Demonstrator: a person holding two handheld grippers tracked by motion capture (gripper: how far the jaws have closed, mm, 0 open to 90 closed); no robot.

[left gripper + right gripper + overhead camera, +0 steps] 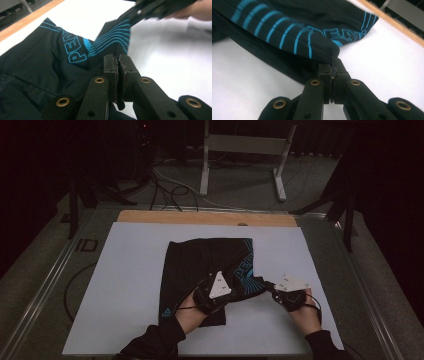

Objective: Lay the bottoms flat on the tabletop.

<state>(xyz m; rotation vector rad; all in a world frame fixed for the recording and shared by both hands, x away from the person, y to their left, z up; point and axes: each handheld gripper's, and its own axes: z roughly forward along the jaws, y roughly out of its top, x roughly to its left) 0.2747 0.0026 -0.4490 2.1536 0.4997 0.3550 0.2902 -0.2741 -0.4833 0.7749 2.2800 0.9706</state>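
While the black fabric shorts with blue printed lines (210, 265) lie on the white table sheet (125, 285), both grippers pinch one leg hem. The left gripper (119, 62) is clenched on cloth, and the right gripper (333, 68) too. If they pull unevenly, I think the hem slips out. No containers stand here.

This looks like a lab or test room, not a home. A white board (125, 285) lies on a table with metal rails (45, 285), cables (165, 185) run loose over the grey floor (240, 190), and a bare metal stand (245, 150) waits behind, with dark walls around.
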